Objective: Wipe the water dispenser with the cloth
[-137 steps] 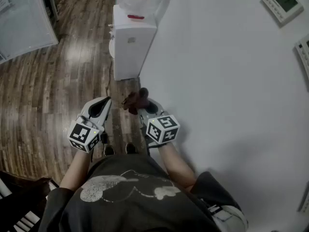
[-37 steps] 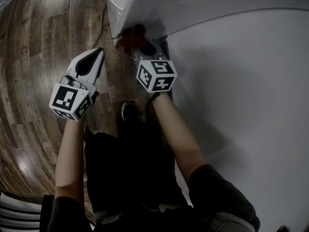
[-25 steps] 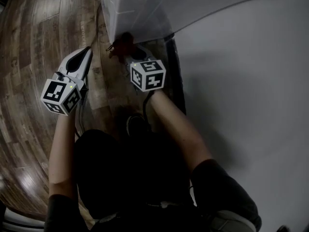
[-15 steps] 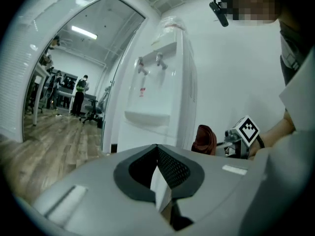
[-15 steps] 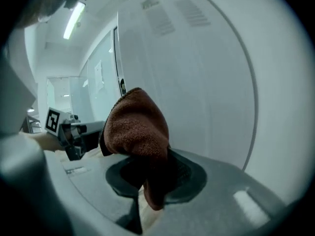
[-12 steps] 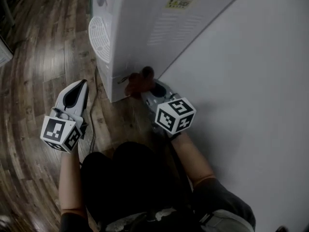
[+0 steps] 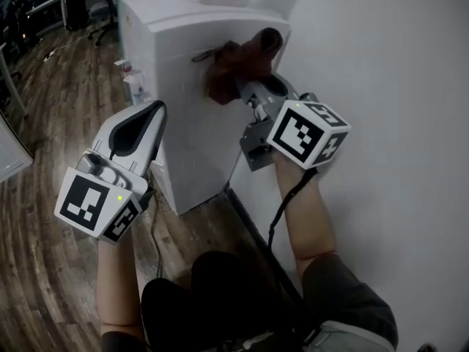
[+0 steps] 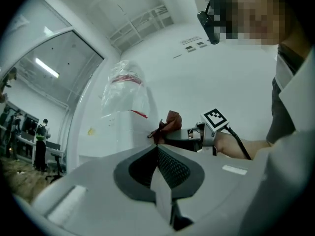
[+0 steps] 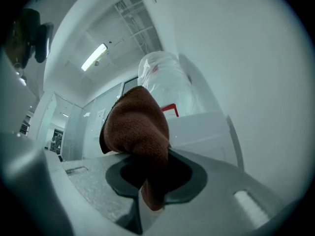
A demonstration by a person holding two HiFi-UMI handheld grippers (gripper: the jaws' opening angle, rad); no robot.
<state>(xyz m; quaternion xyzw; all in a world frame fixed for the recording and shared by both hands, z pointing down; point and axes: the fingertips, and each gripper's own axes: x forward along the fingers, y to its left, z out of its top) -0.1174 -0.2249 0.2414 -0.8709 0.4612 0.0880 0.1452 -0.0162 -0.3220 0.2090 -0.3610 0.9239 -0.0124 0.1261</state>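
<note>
The right claw (image 7: 251, 88) has risen from the water dispenser's (image 7: 183, 64) foot to its top edge, clenched on the brown cloth (image 7: 233, 66) pressed there. The left claw (image 7: 152, 117) is closed and empty.

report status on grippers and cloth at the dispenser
Right gripper shut on cloth, raised at upper side of water dispenser. Left gripper shut, empty, held off to the side. Nothing between cloth and panel; wall close on the right.

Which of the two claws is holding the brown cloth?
The right claw, shut on the cloth at the water dispenser's top edge. The left claw is shut and empty.
</note>
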